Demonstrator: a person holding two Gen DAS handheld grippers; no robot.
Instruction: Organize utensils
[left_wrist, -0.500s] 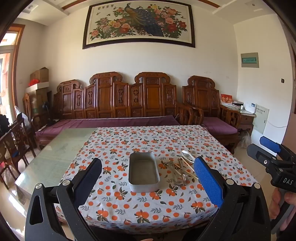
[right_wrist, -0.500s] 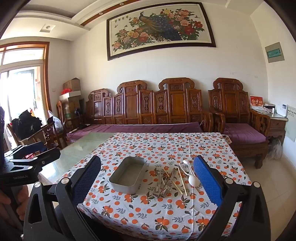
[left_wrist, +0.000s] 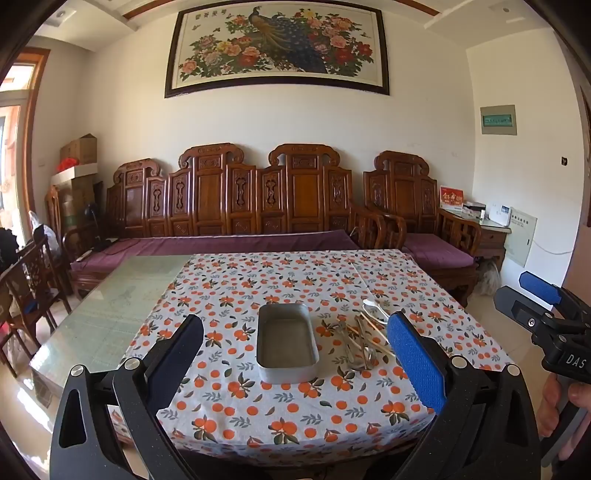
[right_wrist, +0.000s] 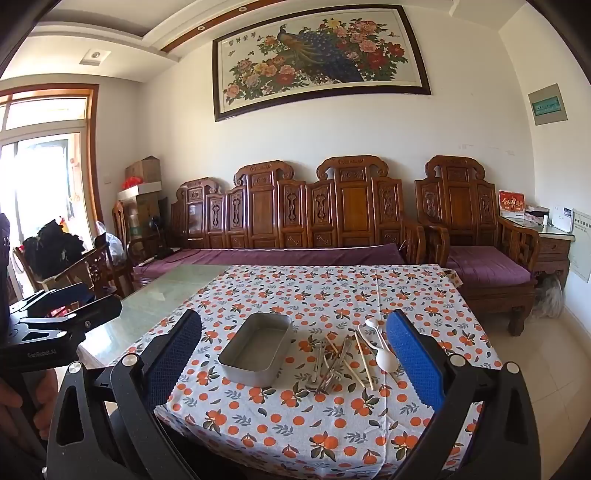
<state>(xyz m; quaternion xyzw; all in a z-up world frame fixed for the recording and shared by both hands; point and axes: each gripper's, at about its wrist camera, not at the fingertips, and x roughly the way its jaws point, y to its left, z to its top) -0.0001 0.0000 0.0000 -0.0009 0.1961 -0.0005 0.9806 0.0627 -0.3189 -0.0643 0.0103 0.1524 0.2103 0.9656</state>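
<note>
Nothing sorted yet, by the look of it. Metal tray (right_wrist: 256, 349) empty on the orange-print tablecloth (right_wrist: 325, 424); whole utensil pile (right_wrist: 347, 354) loose on the cloth just right of the tray, not touching it.

Left gripper (left_wrist: 295, 354): spread wide, holding nothing, hovering off the near table edge, tray framed between the fingers. Right gripper (right_wrist: 295, 354): same, wide apart and unloaded, also back from the near edge, tray and pile both between its fingers. Neither near contact with anything.

Counts, as far as readable:
- Trays: 1, rectangular, rounded corners, shallow.
- White plastic spoons (right_wrist: 382, 352): 2, at the right side of the pile, one bowl near, one farther back.
- Wooden chopsticks (right_wrist: 364, 356): at least 3 sticks, likely 4; overlap makes it uncertain.
- Metal pieces (right_wrist: 330, 363): tangled heap on the tray side of the pile, forks or spoons, roughly 3 or 4; exact count and type not resolvable.

Remaining, as a judgement: everything. Each piece still to be picked and laid in the tray. Probable first pick: a spoon or chopstick on the outer right, clear of the metal tangle. Crossed metal pieces likely to drag neighbours when lifted.
</note>
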